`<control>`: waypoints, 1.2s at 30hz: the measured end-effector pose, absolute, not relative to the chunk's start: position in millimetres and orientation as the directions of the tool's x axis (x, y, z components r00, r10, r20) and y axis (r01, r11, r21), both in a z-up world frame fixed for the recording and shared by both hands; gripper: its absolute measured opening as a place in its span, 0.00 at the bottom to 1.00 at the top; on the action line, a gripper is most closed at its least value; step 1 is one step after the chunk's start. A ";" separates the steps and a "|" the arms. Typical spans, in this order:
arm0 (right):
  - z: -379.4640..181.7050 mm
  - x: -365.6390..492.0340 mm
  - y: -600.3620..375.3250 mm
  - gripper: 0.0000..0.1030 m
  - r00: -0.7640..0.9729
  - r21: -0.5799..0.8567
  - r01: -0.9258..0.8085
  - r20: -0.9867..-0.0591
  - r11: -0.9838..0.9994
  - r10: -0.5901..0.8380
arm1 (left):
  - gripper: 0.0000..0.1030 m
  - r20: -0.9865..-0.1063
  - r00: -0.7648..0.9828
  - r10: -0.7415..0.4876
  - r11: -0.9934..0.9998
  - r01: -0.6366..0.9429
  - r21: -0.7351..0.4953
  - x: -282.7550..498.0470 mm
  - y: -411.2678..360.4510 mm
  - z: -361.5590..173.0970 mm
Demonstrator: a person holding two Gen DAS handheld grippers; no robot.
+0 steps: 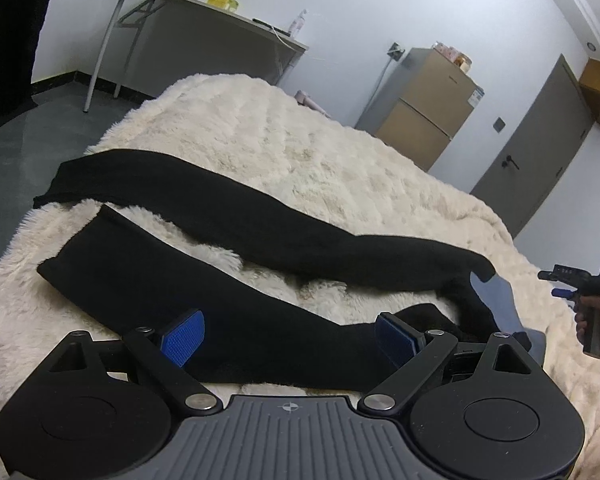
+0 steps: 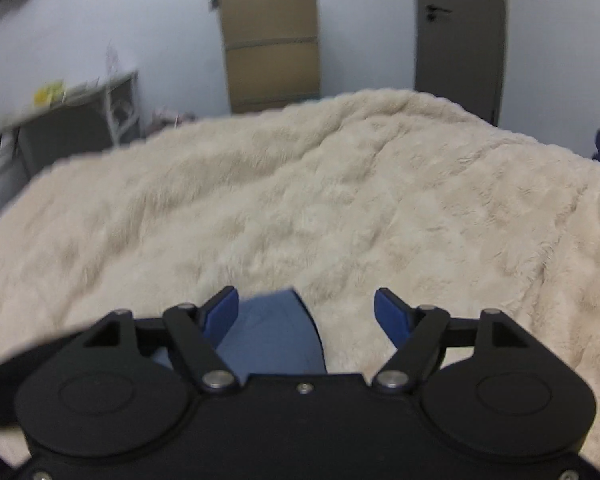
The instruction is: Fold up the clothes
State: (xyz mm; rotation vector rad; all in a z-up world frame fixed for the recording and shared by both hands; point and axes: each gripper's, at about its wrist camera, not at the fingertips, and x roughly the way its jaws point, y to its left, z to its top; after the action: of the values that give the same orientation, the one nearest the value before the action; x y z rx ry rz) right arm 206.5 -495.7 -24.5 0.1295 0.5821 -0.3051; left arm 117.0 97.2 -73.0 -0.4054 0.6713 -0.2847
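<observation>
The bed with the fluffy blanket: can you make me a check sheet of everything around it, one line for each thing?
Surface: cream fluffy blanket covering the bed, a bit rumpled.
Job's things: black trousers spread out, legs lying apart, not yet folded; a blue cloth lies by the waist end.
Clutter: nothing seen on the blanket besides these.
Grippers: left hand-held gripper open over one trouser leg; right hand-held gripper open, the blue cloth just below it, not pinched.
Cables: a thin white cable on the desk.
Surroundings: grey desk with a yellow box, brown fridge, grey door.
</observation>
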 end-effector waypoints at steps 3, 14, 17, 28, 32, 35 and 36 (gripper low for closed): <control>-30.3 215.5 -502.6 0.71 0.787 0.078 0.337 -0.570 0.938 -0.236 | 0.87 -0.552 0.740 -0.383 0.891 0.140 -0.431 116.7 90.9 -73.2; -51.9 329.6 -501.4 0.77 0.689 0.027 0.335 -0.689 0.942 -0.225 | 0.87 -0.581 0.734 -0.352 0.911 0.126 -0.392 121.5 80.1 -79.2; -62.1 345.1 -499.1 0.76 0.646 0.002 0.325 -0.731 0.946 -0.221 | 0.87 -0.563 0.753 -0.340 0.913 0.119 -0.391 120.9 81.5 -78.0; -17.3 219.0 -480.1 0.05 0.753 0.232 -0.214 -0.579 0.949 0.312 | 0.87 -0.590 0.723 -0.360 0.921 0.174 -0.349 130.9 67.2 -82.3; -58.6 142.2 -450.6 0.07 0.608 0.106 -0.400 -0.713 0.911 0.350 | 0.87 -0.591 0.717 -0.370 0.920 0.196 -0.338 129.6 63.1 -82.4; -91.5 110.7 -436.0 0.12 0.484 0.083 -0.460 -0.811 0.884 0.328 | 0.87 -0.594 0.712 -0.376 0.919 0.201 -0.340 128.2 62.9 -82.8; -100.2 100.4 -435.5 0.12 0.466 0.083 -0.455 -0.826 0.886 0.317 | 0.87 -0.595 0.710 -0.376 0.918 0.200 -0.343 127.9 63.6 -82.9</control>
State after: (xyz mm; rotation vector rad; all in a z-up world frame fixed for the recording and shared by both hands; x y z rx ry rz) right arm 100.4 -435.5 -100.2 -0.1573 0.9770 0.4761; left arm 127.9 63.6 -82.9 -0.2623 0.7135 -0.3236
